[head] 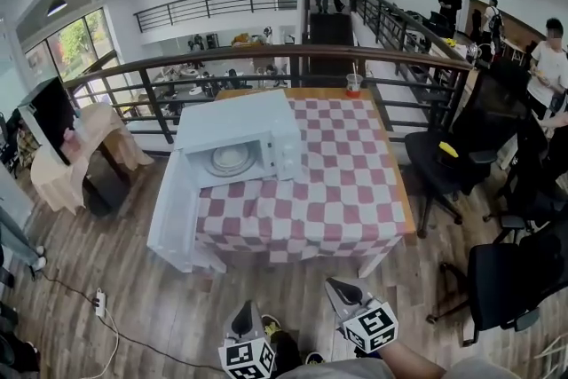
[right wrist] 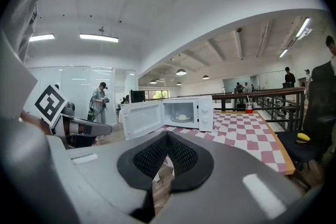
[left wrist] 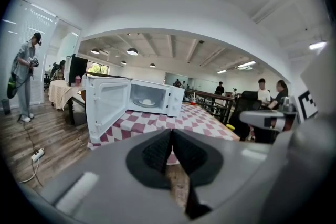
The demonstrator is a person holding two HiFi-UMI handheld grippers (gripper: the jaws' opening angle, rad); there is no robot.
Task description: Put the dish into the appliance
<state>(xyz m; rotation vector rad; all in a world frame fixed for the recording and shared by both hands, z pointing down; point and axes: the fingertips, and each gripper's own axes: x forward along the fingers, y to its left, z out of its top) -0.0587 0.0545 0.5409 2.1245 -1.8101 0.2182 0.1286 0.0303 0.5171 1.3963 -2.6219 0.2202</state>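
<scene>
A white microwave [head: 266, 138] stands on the left part of a table with a red-and-white checked cloth [head: 337, 191]. Its door [head: 177, 209] hangs wide open toward me. A white dish [head: 231, 160] lies inside the cavity, and it also shows in the left gripper view as the dish [left wrist: 147, 102] and in the right gripper view as the dish [right wrist: 182, 117]. My left gripper [head: 244, 311] and right gripper [head: 339, 287] are low in the head view, well short of the table and above the wooden floor. The left gripper [left wrist: 171, 136] is shut and empty. The right gripper [right wrist: 167, 139] is shut and empty too.
A red cup [head: 354, 84] stands at the table's far edge by a railing [head: 266, 58]. Black office chairs [head: 453, 160] stand right of the table. A power strip [head: 100, 302] and its cable lie on the floor at left. A person [left wrist: 23, 76] stands far left.
</scene>
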